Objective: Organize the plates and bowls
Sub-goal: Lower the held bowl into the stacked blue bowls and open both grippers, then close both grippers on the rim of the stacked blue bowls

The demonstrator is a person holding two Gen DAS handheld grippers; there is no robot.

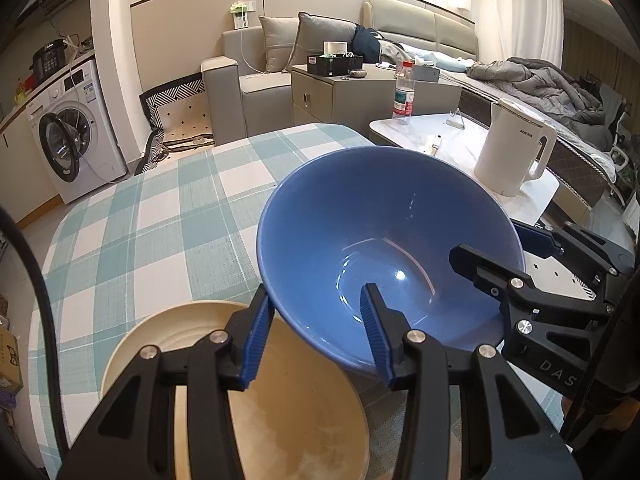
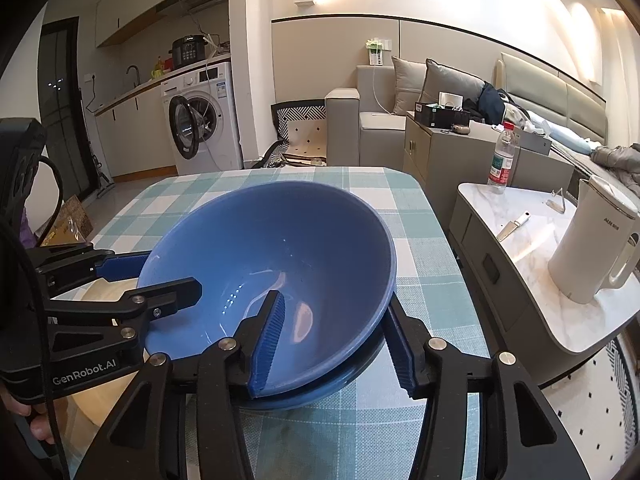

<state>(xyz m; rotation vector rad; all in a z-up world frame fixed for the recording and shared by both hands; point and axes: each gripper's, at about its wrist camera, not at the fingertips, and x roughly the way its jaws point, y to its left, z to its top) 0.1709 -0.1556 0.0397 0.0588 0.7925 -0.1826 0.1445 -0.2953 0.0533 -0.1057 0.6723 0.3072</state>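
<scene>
Left tool (image 1: 318,322) hides part of cream plate (image 1: 304,420) below blue bowl (image 1: 384,248).

Close opposing wrist views, shared bowl (image 1: 384,240)

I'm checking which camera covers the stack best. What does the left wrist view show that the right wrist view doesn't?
Only the left wrist view shows the whole cream plate under the tilted blue bowl. Only the right wrist view shows a second blue dish directly beneath the bowl, and a kitchen sink faucet. Both show the left gripper and right gripper straddling the bowl's rim, the checked tablecloth, the white kettle and the washing machine.
</scene>
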